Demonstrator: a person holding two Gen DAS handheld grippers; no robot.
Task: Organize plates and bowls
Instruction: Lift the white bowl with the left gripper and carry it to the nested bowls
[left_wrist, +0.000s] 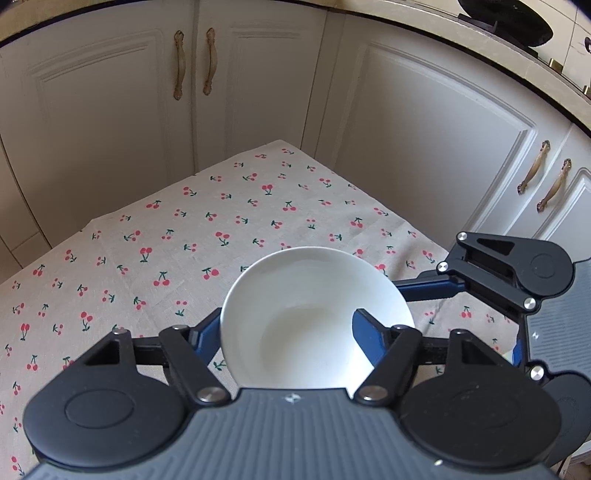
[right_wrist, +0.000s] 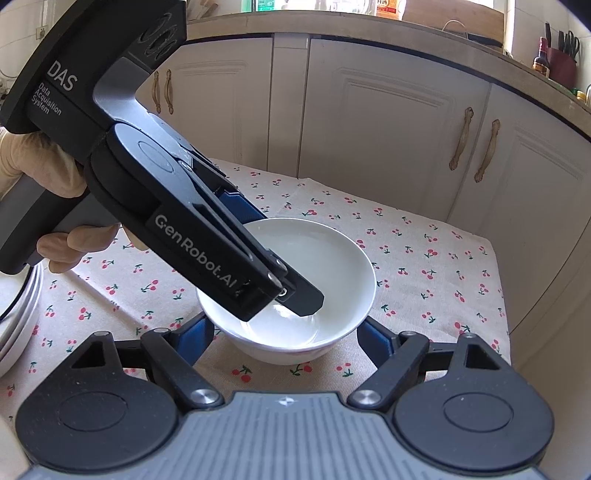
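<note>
Currently: white bowl (right_wrist: 295, 280) mid-table on cherry tablecloth (right_wrist: 436, 266); left gripper (left_wrist: 286, 332) pinching its rim, right gripper (right_wrist: 286, 334) spread alongside. Lift level; plate stack (right_wrist: 18, 317) apparently far left.

Both my feeds are bright with soft daylight. In the left wrist view the white bowl (left_wrist: 314, 317) is nearly blown out, its inner wall losing detail, with only a faint grey shadow at its base. On the right wrist view, the same bowl (right_wrist: 295, 280) shows a glossy sheen at about six o'clock of its floor, and the left gripper (right_wrist: 258, 258) casts a dim shadow inside it. The cherry tablecloth (left_wrist: 147, 229) reads sharp, with soft shadows. Fisheye bending curves the cabinet doors (right_wrist: 399, 147) and countertop edge (left_wrist: 480, 40), and dark vignette fills the corners. My own housings at six o'clock look slightly soft.
</note>
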